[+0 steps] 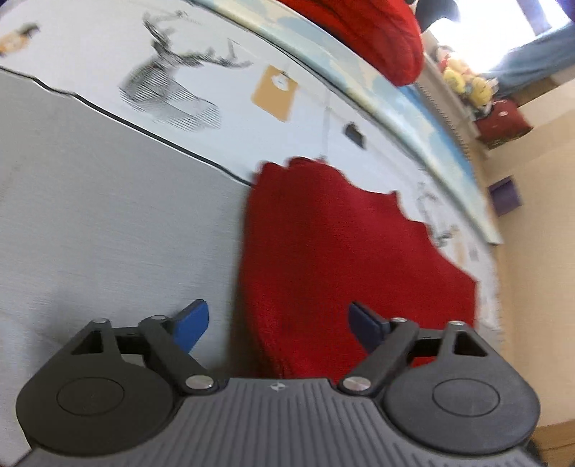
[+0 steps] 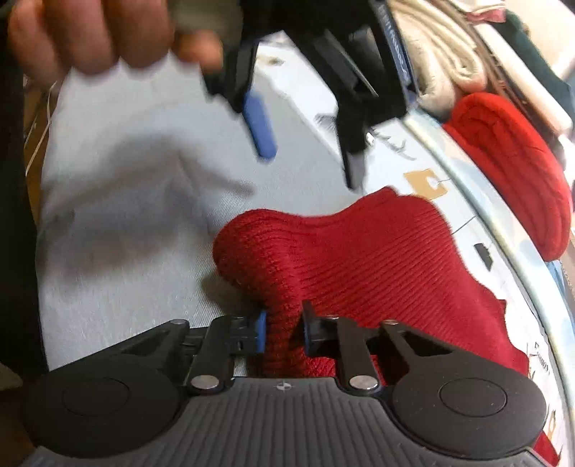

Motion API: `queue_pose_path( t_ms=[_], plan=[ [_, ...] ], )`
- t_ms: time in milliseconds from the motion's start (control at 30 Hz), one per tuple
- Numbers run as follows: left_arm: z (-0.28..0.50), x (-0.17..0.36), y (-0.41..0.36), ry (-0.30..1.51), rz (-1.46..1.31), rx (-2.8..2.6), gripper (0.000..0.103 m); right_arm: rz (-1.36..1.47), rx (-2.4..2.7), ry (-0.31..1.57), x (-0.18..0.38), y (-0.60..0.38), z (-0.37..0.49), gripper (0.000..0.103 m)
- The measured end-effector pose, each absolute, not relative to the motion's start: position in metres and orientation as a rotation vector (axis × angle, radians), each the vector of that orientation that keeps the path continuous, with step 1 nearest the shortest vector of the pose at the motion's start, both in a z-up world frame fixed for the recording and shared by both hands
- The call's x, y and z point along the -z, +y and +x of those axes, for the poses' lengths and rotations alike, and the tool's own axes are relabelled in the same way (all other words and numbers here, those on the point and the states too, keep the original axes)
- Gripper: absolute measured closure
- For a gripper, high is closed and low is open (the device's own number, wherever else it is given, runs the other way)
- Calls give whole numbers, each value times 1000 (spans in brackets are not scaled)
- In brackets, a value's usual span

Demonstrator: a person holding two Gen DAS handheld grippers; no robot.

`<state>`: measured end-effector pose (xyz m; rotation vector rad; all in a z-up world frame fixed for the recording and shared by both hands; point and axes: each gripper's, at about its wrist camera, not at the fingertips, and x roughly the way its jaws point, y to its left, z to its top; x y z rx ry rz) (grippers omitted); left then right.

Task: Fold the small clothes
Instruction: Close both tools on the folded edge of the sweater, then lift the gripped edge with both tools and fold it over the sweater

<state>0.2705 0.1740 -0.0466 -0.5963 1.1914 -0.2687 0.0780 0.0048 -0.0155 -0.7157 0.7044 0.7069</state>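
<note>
A: Between the right tongs (image 2: 284, 332), a bunched ridge of the red knit (image 2: 359, 258). Blue pads clamped on it, cloth squeezed thin between them. Grasping, no doubt.

B: Left tongs (image 1: 278, 325)?

A: Released. Jaws wide, nothing pinched. From the left wrist view the knit (image 1: 341, 258) lies just ahead of them and to their right side, its near edge running under the gap. Left pad over bare grey cloth (image 1: 107, 215), right pad over red.

B: Where does the knit rest?

A: Flat on the grey cloth and a printed sheet (image 1: 222, 72), spreading away from both tongs. Far edge looks scalloped. Only the part at the right tongs is humped up.

B: Handling?

A: My guess: light, soft, thick ribbed knit. Not slippery, the ribs should catch on the pads. Stretchy, so it will sag and drag rather than hold a crease. Nothing fragile about it.

B: Where to take hold?

A: Corners or a hem, both layers at once. A pinch mid-panel only raises a hump. Left tongs would do best on the near edge right below them, level with the right's grip, so the fold lifts evenly.

B: Anything else close?

A: Seen from the right tongs, the left tongs (image 2: 305, 118) hang above the knit's far side, a hand (image 2: 93, 32) behind. Second red knit (image 2: 510, 172) lies folded beyond the sheet's edge, well apart.

B: Blur?

A: Some in both views. Stitch detail unclear on the left.
</note>
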Motion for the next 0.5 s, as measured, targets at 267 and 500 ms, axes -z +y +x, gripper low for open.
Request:
queue_pose_path(
  t_ms=[267, 500],
  plan=[
    [298, 75, 141, 1319, -751, 377, 14, -558, -687, 625, -29, -34, 73, 87],
    [314, 93, 119, 1367, -725, 388, 38, -526, -695, 606, -37, -49, 68, 87]
  ],
)
